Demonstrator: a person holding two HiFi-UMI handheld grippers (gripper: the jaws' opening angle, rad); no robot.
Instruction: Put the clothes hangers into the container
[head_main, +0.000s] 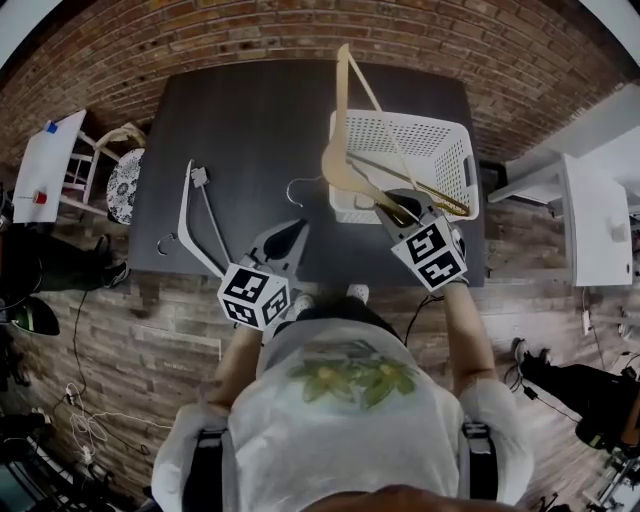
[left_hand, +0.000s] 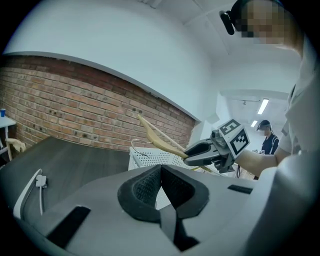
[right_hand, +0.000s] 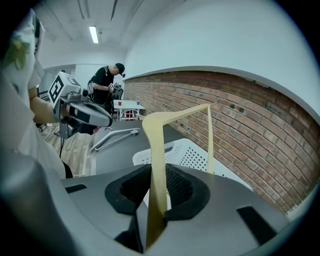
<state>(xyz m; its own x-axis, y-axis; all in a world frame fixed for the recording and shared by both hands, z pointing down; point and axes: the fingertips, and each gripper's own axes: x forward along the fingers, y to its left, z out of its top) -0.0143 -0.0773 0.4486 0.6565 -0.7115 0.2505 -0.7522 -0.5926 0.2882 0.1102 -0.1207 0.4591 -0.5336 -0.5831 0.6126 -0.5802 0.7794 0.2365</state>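
I am pinching the wooden hanger (right_hand: 157, 150) in the right gripper (right_hand: 157, 187). Its pads are pressing on one flat arm, and the rest is rising toward 12 o'clock. The left gripper (left_hand: 162, 185) is sitting with its jaws pressed together and nothing between them.

The hanger is hanging over the basket (head_main: 460, 150), with the shoulder and hook at the basket's 9 o'clock edge. To do this well, I am judging that I should swing the hooked end toward 3 o'clock until the whole frame is inside the rim. Then I should tip it flat and release low, so the hook is not catching the perforated wall.

From the head view, the hook is reaching out past the basket's 9 o'clock rim. That view also shows what looks like another wooden hanger lying inside at 4 o'clock, and neither gripper view shows me either of these.

The left gripper view is giving the height: the hanger (left_hand: 155, 137) is standing clear above the basket (left_hand: 145, 160).

A white hanger (head_main: 185, 215) is lying on the table (head_main: 250, 110) at 10 o'clock of the left gripper (head_main: 292, 235), waiting its turn.
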